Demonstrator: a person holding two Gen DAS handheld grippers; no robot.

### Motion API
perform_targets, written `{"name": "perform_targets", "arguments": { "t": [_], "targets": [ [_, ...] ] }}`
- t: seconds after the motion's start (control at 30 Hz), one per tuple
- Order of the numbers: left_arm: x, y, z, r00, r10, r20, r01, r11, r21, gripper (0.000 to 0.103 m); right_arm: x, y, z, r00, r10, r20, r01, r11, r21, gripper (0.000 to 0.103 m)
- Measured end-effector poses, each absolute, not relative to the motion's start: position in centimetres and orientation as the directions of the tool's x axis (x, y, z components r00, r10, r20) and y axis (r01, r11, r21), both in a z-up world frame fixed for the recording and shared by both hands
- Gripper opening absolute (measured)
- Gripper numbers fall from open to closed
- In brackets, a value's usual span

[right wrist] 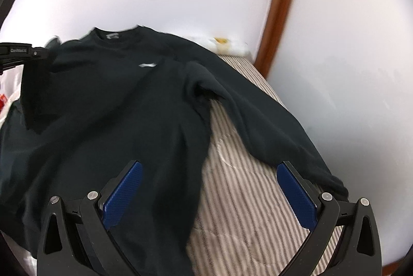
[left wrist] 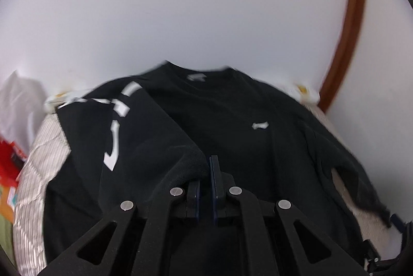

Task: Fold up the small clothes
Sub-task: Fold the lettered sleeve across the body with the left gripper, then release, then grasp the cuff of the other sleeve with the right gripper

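A black sweatshirt [left wrist: 227, 126] with a small white chest logo lies spread on a striped bed cover [right wrist: 242, 198]. Its left sleeve, with white lettering [left wrist: 116, 131], is folded over the body. My left gripper [left wrist: 206, 167] is shut on the cuff of that sleeve and holds it over the chest. The sweatshirt [right wrist: 116, 108] also shows in the right wrist view, with its right sleeve [right wrist: 263, 126] stretched out to the right. My right gripper [right wrist: 209, 172] is open and empty, above the hem and the cover. The left gripper [right wrist: 23, 53] shows at that view's left edge.
A white wall stands behind the bed, with a brown wooden frame [left wrist: 346, 48] to the right. White and red items [left wrist: 15, 126] lie to the left of the bed. A white and yellow object [right wrist: 222, 43] lies at the bed's far corner.
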State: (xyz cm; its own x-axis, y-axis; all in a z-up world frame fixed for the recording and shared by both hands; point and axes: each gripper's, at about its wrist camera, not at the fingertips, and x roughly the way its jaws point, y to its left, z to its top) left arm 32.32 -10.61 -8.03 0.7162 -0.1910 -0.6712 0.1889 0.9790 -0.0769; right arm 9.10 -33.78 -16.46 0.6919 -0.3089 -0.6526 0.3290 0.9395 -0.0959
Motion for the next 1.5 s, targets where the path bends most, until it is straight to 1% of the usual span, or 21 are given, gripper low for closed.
{"name": "perform_targets", "arguments": {
  "t": [0.07,0.23,0.33,0.37,0.43,0.5,0.53,0.57,0.73,0.77,0.8,0.83,0.9,1.0,1.07,1.1,1.13,1.2,1.37,1.43,1.5],
  "targets": [
    [32.8,-12.0,-8.9,0.695,-0.196,-0.691,0.206,0.976,-0.069,0.007,8.7,-34.5,-17.1,0.677,-0.314,-0.665,0.346,0.934,-0.089,0.102],
    [32.4,-13.3,-10.4,0.655,-0.257,-0.71,0.235,0.963,-0.132,0.007,8.0,-35.5,-18.0,0.655,-0.326,-0.682,0.374,0.924,-0.083,0.102],
    [31.6,-13.5,-10.7,0.626,-0.296,-0.721,0.27,0.95,-0.155,0.009,8.4,-34.9,-17.8,0.653,-0.327,-0.683,0.36,0.928,-0.099,0.102],
    [31.2,-13.5,-10.6,0.618,-0.31,-0.723,0.28,0.945,-0.166,0.013,8.5,-34.5,-17.5,0.658,-0.334,-0.675,0.356,0.928,-0.112,0.102],
    [30.3,-13.0,-10.4,0.599,-0.337,-0.727,0.298,0.936,-0.188,0.025,8.7,-33.7,-16.7,0.671,-0.336,-0.661,0.345,0.931,-0.124,0.102],
    [29.2,-12.2,-9.9,0.588,-0.37,-0.719,0.322,0.923,-0.212,0.043,8.8,-32.6,-15.6,0.694,-0.323,-0.643,0.32,0.939,-0.126,0.102],
    [28.3,-11.6,-9.4,0.59,-0.39,-0.706,0.335,0.915,-0.225,0.048,8.9,-31.9,-15.0,0.71,-0.31,-0.633,0.301,0.945,-0.125,0.102],
    [27.3,-10.7,-8.9,0.601,-0.401,-0.692,0.344,0.911,-0.229,0.055,9.0,-31.3,-14.5,0.72,-0.299,-0.626,0.286,0.95,-0.125,0.102],
    [23.8,-4.9,-7.3,0.668,-0.341,-0.661,0.29,0.938,-0.191,0.064,10.3,-27.5,-13.1,0.76,-0.21,-0.615,0.189,0.977,-0.101,0.101],
    [23.6,-3.8,-7.3,0.675,-0.319,-0.665,0.267,0.946,-0.183,0.067,10.7,-26.7,-13.0,0.77,-0.183,-0.611,0.163,0.983,-0.089,0.099],
    [23.1,-2.2,-7.5,0.685,-0.283,-0.671,0.23,0.958,-0.17,0.067,11.0,-25.9,-13.1,0.778,-0.158,-0.608,0.138,0.987,-0.079,0.09],
    [22.6,-0.3,-7.9,0.693,-0.231,-0.683,0.179,0.973,-0.148,0.067,11.5,-24.8,-13.2,0.784,-0.132,-0.607,0.109,0.991,-0.074,0.071],
    [21.6,3.4,-9.0,0.69,-0.119,-0.714,0.067,0.993,-0.1,0.067,12.9,-22.3,-13.9,0.769,-0.093,-0.632,0.054,0.995,-0.081,0.057],
    [20.2,8.0,-11.2,0.649,-0.041,-0.759,-0.037,0.996,-0.086,0.067,15.1,-19.0,-14.9,0.758,-0.045,-0.651,-0.009,0.997,-0.08,0.057],
    [19.1,10.4,-12.7,0.621,-0.041,-0.783,-0.063,0.993,-0.101,0.067,16.3,-17.0,-15.4,0.746,-0.007,-0.666,-0.053,0.996,-0.07,0.06],
    [18.5,11.4,-13.5,0.605,-0.042,-0.795,-0.072,0.992,-0.107,0.067,16.9,-16.0,-15.7,0.738,0.02,-0.674,-0.078,0.995,-0.056,0.064],
    [18.1,12.2,-14.2,0.588,-0.049,-0.807,-0.076,0.99,-0.116,0.067,17.6,-15.0,-16.0,0.728,0.052,-0.684,-0.105,0.994,-0.037,0.071],
    [17.3,13.4,-15.3,0.564,-0.075,-0.822,-0.074,0.987,-0.14,0.068,18.6,-13.3,-16.6,0.708,0.106,-0.698,-0.153,0.988,-0.004,0.076],
    [16.1,14.0,-17.2,0.575,-0.122,-0.809,-0.054,0.981,-0.187,0.072,21.5,-9.6,-17.7,0.668,0.17,-0.725,-0.217,0.976,0.029,0.079],
    [16.5,14.1,-18.0,0.563,-0.153,-0.812,-0.052,0.974,-0.219,0.072,22.6,-8.0,-18.1,0.656,0.178,-0.733,-0.24,0.971,0.02,0.08],
    [16.8,13.8,-18.2,0.567,-0.183,-0.803,-0.045,0.966,-0.253,0.075,23.2,-7.0,-18.5,0.653,0.184,-0.735,-0.261,0.965,0.009,0.08]
  ]
}}
